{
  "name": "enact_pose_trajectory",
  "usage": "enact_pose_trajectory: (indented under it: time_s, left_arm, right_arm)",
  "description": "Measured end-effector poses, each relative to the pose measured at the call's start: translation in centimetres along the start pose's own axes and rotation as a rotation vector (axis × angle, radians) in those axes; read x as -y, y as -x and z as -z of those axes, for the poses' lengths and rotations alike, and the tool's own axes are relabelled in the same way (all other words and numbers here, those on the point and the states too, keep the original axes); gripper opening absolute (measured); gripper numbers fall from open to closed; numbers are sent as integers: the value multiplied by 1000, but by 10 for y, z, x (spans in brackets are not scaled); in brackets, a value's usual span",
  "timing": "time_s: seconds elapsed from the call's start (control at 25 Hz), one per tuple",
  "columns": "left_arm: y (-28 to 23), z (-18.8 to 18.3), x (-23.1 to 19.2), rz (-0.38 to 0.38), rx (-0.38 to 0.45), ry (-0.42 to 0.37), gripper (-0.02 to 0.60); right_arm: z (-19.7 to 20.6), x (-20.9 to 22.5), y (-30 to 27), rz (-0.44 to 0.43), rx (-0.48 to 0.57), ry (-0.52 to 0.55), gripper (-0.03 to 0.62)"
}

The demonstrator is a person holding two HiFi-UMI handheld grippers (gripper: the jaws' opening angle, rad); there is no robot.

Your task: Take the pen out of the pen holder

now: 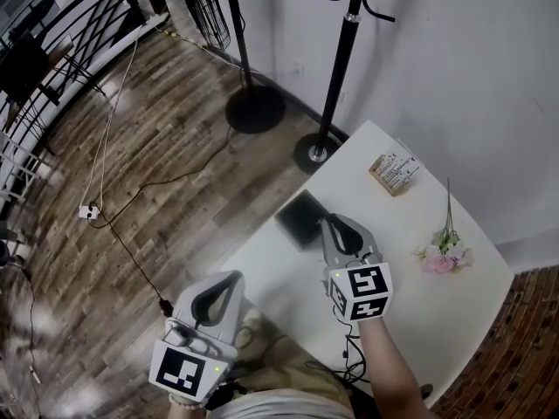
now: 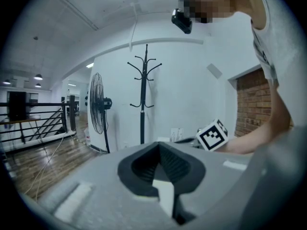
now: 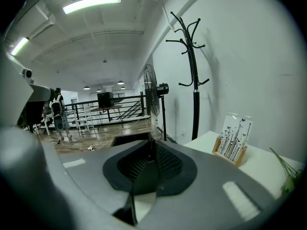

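- The right gripper point(image 1: 327, 222) is hovering over the white table point(image 1: 419, 321). Its tip is sitting just beside the black holder point(image 1: 300, 218).
- Its jaws are pressing together, and nothing is sitting between them.
- The left gripper point(image 1: 233, 278) is hanging off the near left side of the table. Its jaws are pressing together too, and they are holding nothing.
- The holder is sitting at the far left edge of the table. From above it is looking like a dark square box.
- The pen is not showing in any view. I am guessing it is hiding down inside the holder.
- A card stand point(image 1: 394, 173) is standing at the far side of the table. A pink flower point(image 1: 444, 256) is lying at the right. Both are well apart from the holder.
- A pen is most likely light, thin, stiff and smooth, so a weak pinch could let it slip.
- I am thinking the best place to grab is the top end, with the jaws pinching across it.
- The jaws are going to need to spread apart first.
- The holder may be light too, so pulling straight up is looking safest, or it could tip.
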State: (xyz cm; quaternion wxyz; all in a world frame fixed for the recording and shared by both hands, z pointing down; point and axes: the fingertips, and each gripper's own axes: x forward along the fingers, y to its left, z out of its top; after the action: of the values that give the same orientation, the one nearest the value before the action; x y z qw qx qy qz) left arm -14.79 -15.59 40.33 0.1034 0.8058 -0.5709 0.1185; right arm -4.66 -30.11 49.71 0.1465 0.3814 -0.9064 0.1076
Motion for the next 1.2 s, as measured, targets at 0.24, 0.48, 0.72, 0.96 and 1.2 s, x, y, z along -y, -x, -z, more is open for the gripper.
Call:
enact_pose_trajectory:
  time_s: [0.24, 0.48, 0.72, 0.96, 1.2]
  left_arm:
    - [3, 1, -8, -1, 5, -9, -6]
    - [12, -3, -12, 21, 20, -12, -6]
    - [18, -7, -14, 55, 35, -20, -6]
    - [26, -14, -19, 94, 49, -43, -6]
    - [33, -23, -20, 141, 69, -69, -6]
  right_arm:
    - [-4, 1, 1, 13, 6, 6, 40]
    - [-19, -4, 8, 44, 33, 6, 40]
    - [-36, -13, 20, 73, 64, 20, 40]
    - [-57, -23, 35, 112, 101, 24, 40]
    - [-79, -33, 51, 154, 145, 36, 40]
